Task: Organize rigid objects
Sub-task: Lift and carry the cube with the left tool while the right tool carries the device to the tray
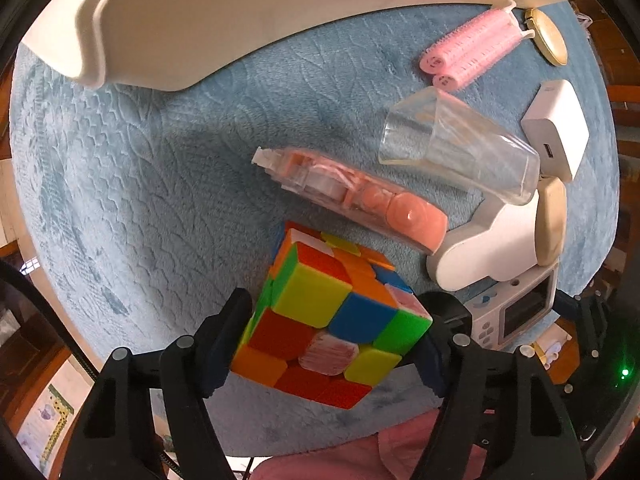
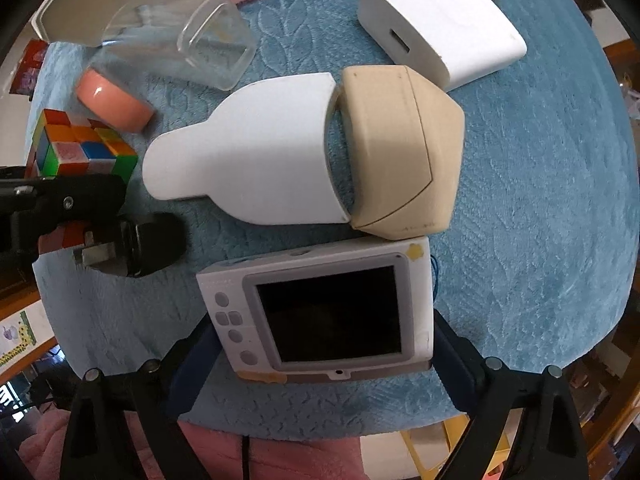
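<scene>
A multicoloured puzzle cube [image 1: 332, 308] rests on the blue plush cloth [image 1: 160, 200], turned corner-on. My left gripper [image 1: 336, 328] is shut on it, one pad against each side. The cube [image 2: 76, 148] also shows at the left edge of the right wrist view, with a left finger [image 2: 152, 240] beside it. A white toy camera [image 2: 320, 312] lies screen up on the cloth. My right gripper [image 2: 324, 356] straddles its lower half, with the pads against its left and right sides.
A white tray [image 1: 200, 20] lies at the far edge. A peach correction tape [image 1: 360, 196], a clear cup [image 1: 460, 148], pink hair rollers [image 1: 468, 48], a gold compact [image 1: 548, 36], a white charger [image 2: 440, 28] and a white-and-beige gadget [image 2: 260, 152] crowd the cloth beyond both grippers.
</scene>
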Demonstrator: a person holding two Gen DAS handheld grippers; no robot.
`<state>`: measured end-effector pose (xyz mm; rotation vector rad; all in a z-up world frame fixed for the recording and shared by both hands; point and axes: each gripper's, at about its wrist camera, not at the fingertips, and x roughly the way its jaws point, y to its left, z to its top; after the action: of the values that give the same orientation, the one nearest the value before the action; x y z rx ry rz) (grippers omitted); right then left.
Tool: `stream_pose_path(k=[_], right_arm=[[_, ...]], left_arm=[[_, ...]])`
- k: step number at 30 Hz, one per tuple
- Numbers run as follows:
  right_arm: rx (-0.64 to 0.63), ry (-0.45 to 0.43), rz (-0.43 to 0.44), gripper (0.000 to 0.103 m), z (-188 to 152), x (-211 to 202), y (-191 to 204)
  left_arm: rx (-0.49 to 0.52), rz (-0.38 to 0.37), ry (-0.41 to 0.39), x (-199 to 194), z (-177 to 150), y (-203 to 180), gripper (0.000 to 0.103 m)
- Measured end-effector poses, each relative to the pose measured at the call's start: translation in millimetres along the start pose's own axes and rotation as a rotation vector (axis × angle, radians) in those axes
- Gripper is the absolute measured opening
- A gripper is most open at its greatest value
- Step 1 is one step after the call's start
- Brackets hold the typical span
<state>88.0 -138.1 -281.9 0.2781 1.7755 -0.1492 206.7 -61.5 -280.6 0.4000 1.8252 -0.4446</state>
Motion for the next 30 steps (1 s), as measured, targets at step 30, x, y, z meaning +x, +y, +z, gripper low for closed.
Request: stream_pose_path(k=[30], right_arm=[[-0.181,-0.174,-0.059,0.094,-88,-35,29]], left_arm=[[-0.271,-0.067,-0.152,-17,-188,95,0.07]])
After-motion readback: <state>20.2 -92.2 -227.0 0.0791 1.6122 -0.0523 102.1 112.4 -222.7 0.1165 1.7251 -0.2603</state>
